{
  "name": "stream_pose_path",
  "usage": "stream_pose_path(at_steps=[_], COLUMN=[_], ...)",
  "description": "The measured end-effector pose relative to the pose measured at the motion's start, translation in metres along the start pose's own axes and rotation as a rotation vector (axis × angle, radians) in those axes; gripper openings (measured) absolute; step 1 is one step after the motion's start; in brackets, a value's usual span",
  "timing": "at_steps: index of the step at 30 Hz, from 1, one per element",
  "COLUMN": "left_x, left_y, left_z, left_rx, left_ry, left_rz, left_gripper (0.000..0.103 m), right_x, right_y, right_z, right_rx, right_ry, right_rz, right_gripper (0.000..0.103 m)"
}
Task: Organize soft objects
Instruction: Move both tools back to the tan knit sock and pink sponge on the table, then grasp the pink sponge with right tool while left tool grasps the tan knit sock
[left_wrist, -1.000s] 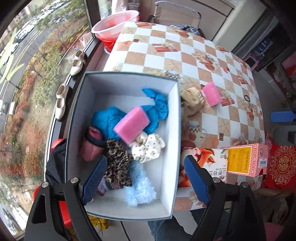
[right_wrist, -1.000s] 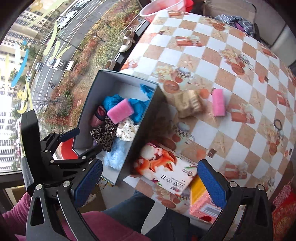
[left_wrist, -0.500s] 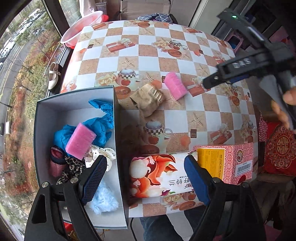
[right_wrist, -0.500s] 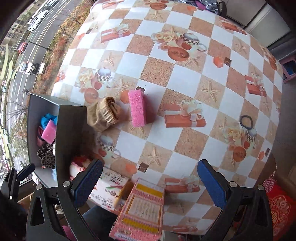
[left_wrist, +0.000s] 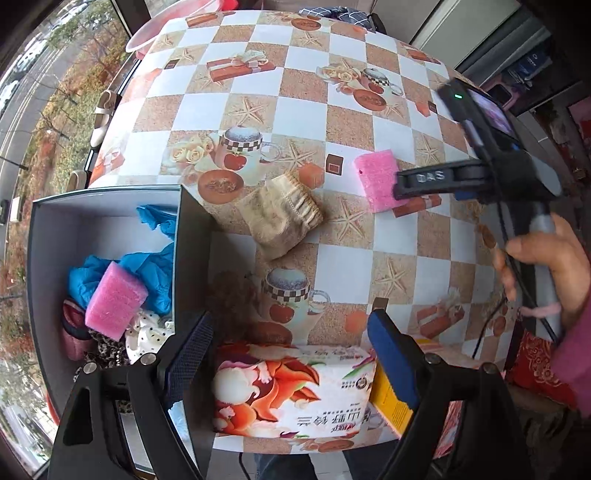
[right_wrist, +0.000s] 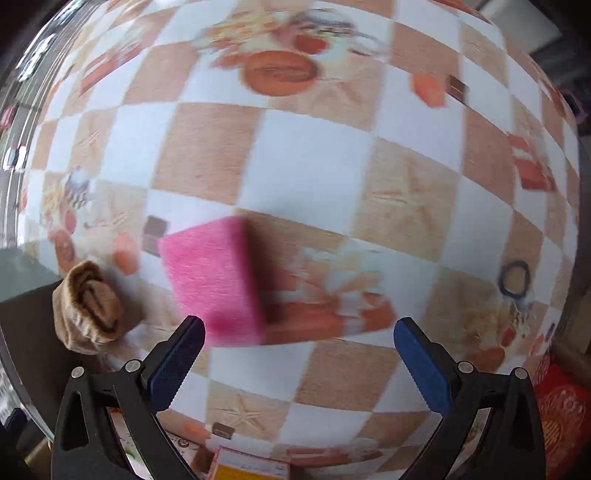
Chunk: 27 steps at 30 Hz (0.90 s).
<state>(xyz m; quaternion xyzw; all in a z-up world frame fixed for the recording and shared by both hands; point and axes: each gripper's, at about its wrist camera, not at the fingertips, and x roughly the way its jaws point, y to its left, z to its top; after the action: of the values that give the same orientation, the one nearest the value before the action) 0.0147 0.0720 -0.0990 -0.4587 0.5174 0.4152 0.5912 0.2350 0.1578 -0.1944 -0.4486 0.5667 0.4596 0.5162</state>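
A pink sponge (left_wrist: 376, 179) (right_wrist: 216, 280) lies on the checkered tablecloth, with a rolled beige sock (left_wrist: 282, 214) (right_wrist: 86, 308) to its left. My right gripper (right_wrist: 299, 356) hangs open just above the sponge, whose near end sits by the left finger. In the left wrist view the right gripper's black body (left_wrist: 480, 173) covers the sponge's right end, held by a hand (left_wrist: 546, 266). My left gripper (left_wrist: 291, 356) is open over a tissue pack (left_wrist: 291, 391), holding nothing. The grey box (left_wrist: 48, 258) at left holds another pink sponge (left_wrist: 114, 301), blue cloth (left_wrist: 155, 266) and other soft items.
A pink and yellow carton (left_wrist: 391, 402) lies beside the tissue pack at the table's near edge. A pink basin (left_wrist: 147, 31) stands at the far left corner. Shoes (left_wrist: 103, 118) lie on the sill past the table's left edge. A red cushion (left_wrist: 532, 365) sits at right.
Both grippers have swung right from over the box to over the table. The right one has dropped close above the pink sponge. Neither has changed its opening.
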Motion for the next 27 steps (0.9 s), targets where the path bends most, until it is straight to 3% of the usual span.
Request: stream_pose_path(at_steps=[4,8,14,15,18,19,22,27], left_x=[0.015,0.022,0.035,0.037,0.048,0.053,0.068,0.094], left_y=[0.000,0.002,0.004,0.002,-0.006,-0.008,-0.014,-0.025], left_z=[0.015,0.022,0.031,0.033,0.043,0.047,0.063,0.084], left_rx=[-0.067,-0.112,-0.148,-0.149,-0.145,-0.151,-0.153,-0.036], left_ry=[0.036,0.048,0.062,0.064,0.067,0.069,0.069,0.049], left_rz=[-0.025,-0.010,0.033,0.038,0.069,0.080,0.138,0.320], left_gripper=[0.088,0.088,0.088,0.088,0.088,0.088,0.088,0.088], right_x=[-0.014,-0.013,0.009,0.012,0.008,0.005,-0.007,-0.031], right_y=[-0.025,-0.004,0.036,0.039,0.036,0.030,-0.004,-0.044], right_z=[-0.009,-0.005,0.002,0.001,-0.011,-0.015,-0.026,-0.055], right_rx=[0.027,-0.049,-0.139,-0.157,-0.218,-0.224,-0.137,-0.072], right_ry=[-0.034,-0.060,-0.076,-0.079,-0.123,-0.133,-0.115,-0.163], right_rz=[0.098,0.143,0.072,0.030,-0.029,-0.022,0.125,0.221], right_gripper=[0.103,0.103,0.103,0.099,0.069,0.050,0.050,0.051])
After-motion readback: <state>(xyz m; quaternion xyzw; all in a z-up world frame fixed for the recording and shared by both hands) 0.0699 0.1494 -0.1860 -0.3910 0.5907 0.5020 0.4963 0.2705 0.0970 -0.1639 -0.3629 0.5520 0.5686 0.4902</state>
